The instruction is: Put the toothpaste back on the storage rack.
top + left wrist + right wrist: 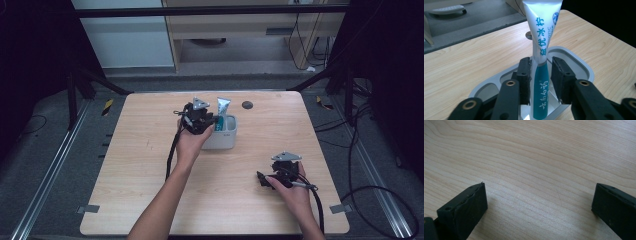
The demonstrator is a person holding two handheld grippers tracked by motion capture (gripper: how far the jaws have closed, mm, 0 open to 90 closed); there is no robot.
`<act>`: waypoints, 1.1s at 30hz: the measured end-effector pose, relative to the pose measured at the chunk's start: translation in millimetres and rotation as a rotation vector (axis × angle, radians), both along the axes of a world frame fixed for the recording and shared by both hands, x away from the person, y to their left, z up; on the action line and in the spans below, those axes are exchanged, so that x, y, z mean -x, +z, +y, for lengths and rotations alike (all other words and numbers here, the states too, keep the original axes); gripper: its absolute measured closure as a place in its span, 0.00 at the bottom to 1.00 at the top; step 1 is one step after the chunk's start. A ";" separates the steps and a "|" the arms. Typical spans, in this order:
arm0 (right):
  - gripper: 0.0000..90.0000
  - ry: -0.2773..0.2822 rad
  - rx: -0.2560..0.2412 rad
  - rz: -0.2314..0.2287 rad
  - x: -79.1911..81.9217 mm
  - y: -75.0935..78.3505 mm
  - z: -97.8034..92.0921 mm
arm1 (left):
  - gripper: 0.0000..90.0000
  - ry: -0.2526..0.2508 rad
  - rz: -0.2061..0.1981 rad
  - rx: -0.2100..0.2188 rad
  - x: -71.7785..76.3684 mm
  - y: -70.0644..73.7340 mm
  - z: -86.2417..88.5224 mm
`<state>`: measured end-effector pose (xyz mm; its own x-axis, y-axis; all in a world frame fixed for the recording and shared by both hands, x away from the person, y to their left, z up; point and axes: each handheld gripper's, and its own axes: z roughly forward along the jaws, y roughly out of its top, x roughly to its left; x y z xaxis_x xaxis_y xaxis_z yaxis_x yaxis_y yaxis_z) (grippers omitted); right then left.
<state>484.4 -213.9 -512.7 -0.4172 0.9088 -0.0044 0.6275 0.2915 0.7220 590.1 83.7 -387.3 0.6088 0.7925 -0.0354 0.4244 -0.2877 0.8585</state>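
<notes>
— At the middle of the table, what stands in the grey cup?
— A toothpaste tube, upright. The left gripper has its jaws beside it, a little apart.
— And the right gripper?
— Wide apart over the pale wood table. Dark floor and cables lie around.

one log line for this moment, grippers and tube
left gripper: jaws astride upright white-and-teal toothpaste tube, gap on one side | tube in grey plastic holder | right gripper: open over wooden table

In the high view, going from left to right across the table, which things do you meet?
Left hand-held gripper → toothpaste tube standing in the grey holder → dark round spot → right hand-held gripper.
</notes>
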 end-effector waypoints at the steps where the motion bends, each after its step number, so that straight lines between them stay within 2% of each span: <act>1: 0.00 0.000 0.000 0.000 0.0 0.0 0.0 | 0.73 0.003 -0.005 0.001 1.0 1.0 1.0; 8: 0.00 0.000 0.000 0.000 0.0 0.0 0.0 | 0.59 0.009 -0.014 -0.014 3.1 5.7 8.2; 13: 0.00 0.000 0.000 0.000 0.0 0.0 0.0 | 0.45 0.012 -0.021 -0.022 4.2 7.3 11.0; 16: 0.00 0.000 0.000 0.000 0.0 0.0 0.0 | 0.40 0.004 -0.024 -0.031 5.6 8.8 13.3; 18: 0.00 0.000 0.000 0.000 0.0 0.0 0.0 | 0.37 -0.002 -0.023 -0.018 6.7 9.6 14.9; 21: 0.00 0.000 0.000 0.000 0.0 0.0 0.0 | 0.30 -0.011 -0.019 -0.030 9.5 11.3 18.5; 24: 0.00 0.000 0.000 0.000 0.0 0.0 0.0 | 0.25 -0.006 -0.020 -0.041 12.5 13.8 23.0; 28: 0.00 0.000 0.000 0.000 0.0 0.1 0.0 | 0.18 -0.007 -0.006 -0.035 15.8 17.1 29.5; 31: 0.00 0.000 0.000 0.000 0.0 0.0 0.0 | 0.14 0.002 -0.011 -0.050 19.4 19.6 34.9; 33: 0.00 0.000 0.000 0.000 0.0 0.0 0.0 | 0.12 0.002 -0.006 -0.035 21.7 20.3 38.7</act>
